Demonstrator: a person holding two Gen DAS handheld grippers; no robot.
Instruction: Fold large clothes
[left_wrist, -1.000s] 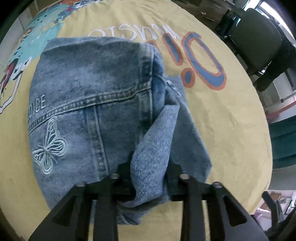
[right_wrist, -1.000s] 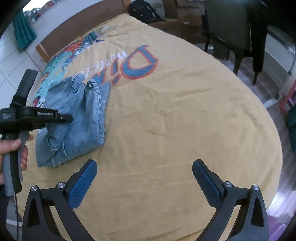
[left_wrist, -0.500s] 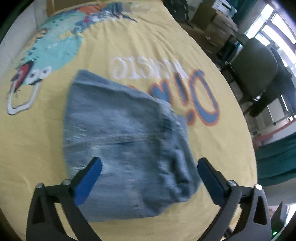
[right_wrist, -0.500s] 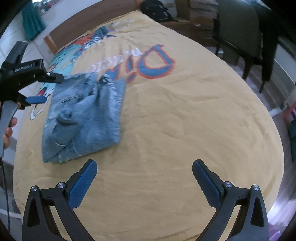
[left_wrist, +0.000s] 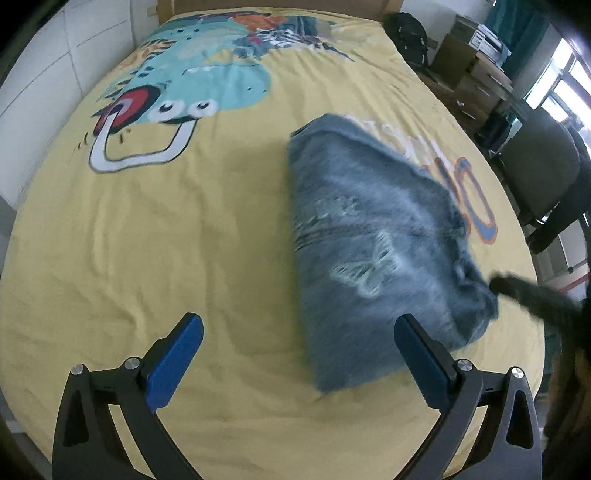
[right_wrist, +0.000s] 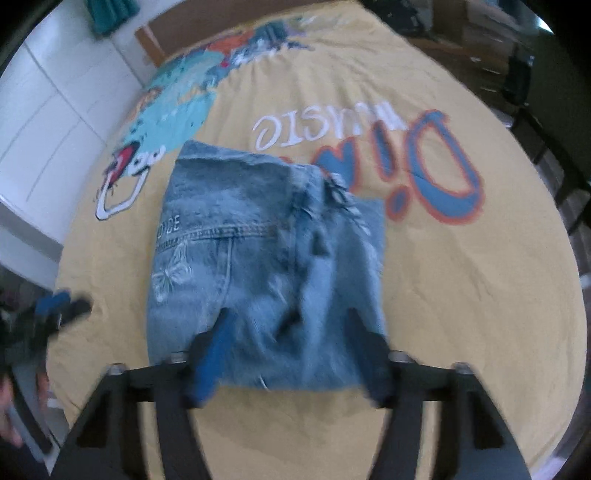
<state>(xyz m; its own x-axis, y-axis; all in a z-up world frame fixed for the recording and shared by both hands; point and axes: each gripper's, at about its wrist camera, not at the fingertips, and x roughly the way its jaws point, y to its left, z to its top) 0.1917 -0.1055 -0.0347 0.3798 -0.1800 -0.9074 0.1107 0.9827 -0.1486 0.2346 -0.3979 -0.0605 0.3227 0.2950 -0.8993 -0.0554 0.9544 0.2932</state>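
The jacket (right_wrist: 266, 266) lies folded on the bedspread (left_wrist: 147, 258). It sits directly ahead of the right gripper (right_wrist: 291, 350), its near edge between the closing jaws. From the left gripper (left_wrist: 299, 358) it lies ahead and to the right, the right pad just before its near edge; nothing is between those jaws. A chair (left_wrist: 543, 177) stands beyond the bed, right of the jacket.

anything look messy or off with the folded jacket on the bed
Slightly. The denim jacket lies folded on the yellow bedspread, but its right side is bunched and creased, with a loose flap sticking out past the fold, while the butterfly side lies flat. Nothing looks torn or spilled; blur hides finer detail.
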